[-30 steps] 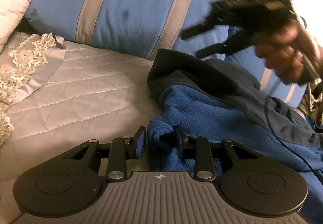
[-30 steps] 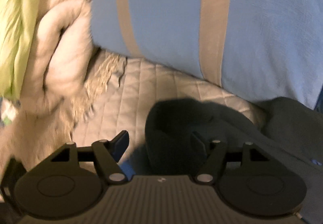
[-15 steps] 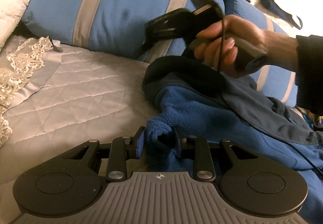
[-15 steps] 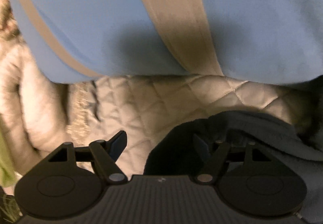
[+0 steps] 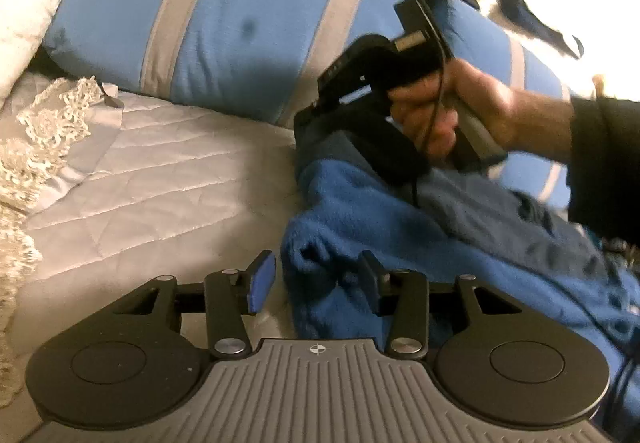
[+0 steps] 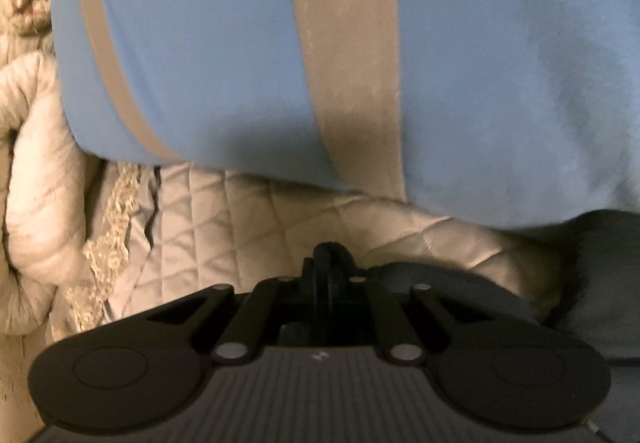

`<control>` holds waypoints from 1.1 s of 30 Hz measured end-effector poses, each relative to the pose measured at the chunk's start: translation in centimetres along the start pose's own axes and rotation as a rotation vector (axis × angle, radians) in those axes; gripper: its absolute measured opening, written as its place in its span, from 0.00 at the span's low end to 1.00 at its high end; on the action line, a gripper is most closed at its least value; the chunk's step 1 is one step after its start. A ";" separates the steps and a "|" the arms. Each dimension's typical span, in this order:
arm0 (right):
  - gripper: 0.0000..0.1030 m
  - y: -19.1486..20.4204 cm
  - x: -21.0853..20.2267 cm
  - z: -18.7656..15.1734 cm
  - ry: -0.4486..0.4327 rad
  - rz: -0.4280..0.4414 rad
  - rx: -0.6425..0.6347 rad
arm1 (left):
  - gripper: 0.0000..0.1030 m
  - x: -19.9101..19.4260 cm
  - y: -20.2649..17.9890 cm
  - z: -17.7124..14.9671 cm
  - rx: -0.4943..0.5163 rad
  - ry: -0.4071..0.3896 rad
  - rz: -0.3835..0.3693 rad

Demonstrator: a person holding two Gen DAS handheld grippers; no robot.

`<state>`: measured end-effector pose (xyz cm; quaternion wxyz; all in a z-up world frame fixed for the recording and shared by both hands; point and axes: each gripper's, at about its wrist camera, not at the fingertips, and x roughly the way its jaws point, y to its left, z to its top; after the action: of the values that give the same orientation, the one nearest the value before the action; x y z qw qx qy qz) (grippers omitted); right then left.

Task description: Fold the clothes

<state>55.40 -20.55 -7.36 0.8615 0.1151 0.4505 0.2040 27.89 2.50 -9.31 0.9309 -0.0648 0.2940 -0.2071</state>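
A jacket point(image 5: 400, 243) with a dark navy shell and bright blue fleece lining lies crumpled on the bed, right of centre in the left wrist view. My left gripper point(image 5: 316, 281) is open; the fleece hem lies loose between its fingers, nearer the right one. A hand point(image 5: 460, 111) holds my right gripper point(image 5: 316, 115) at the dark collar on the jacket's far edge. In the right wrist view the right gripper point(image 6: 329, 271) has its fingers pressed together, and a fold of the dark collar point(image 6: 440, 283) sticks up between them.
A large blue pillow with grey stripes point(image 5: 240, 23) stands right behind the jacket and fills the upper part point(image 6: 480, 63) of the right wrist view. The quilted cream bedspread point(image 5: 160, 183) stretches left. Lace trim point(image 5: 48, 123) and a puffy cream duvet point(image 6: 36, 203) lie at far left.
The right gripper came down from the air to the jacket's collar and shut on it. The left gripper's fingers spread wider, and the fleece hem is no longer pinched.
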 end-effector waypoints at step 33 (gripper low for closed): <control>0.03 0.0 0.6 0.0 -0.060 -0.055 0.011 | 0.06 -1.2 -2.3 0.1 0.246 -0.027 0.091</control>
<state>55.75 -20.22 -7.78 0.8792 0.1133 0.4286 0.1743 26.27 0.89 -8.02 0.9442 0.0604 0.2563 -0.1980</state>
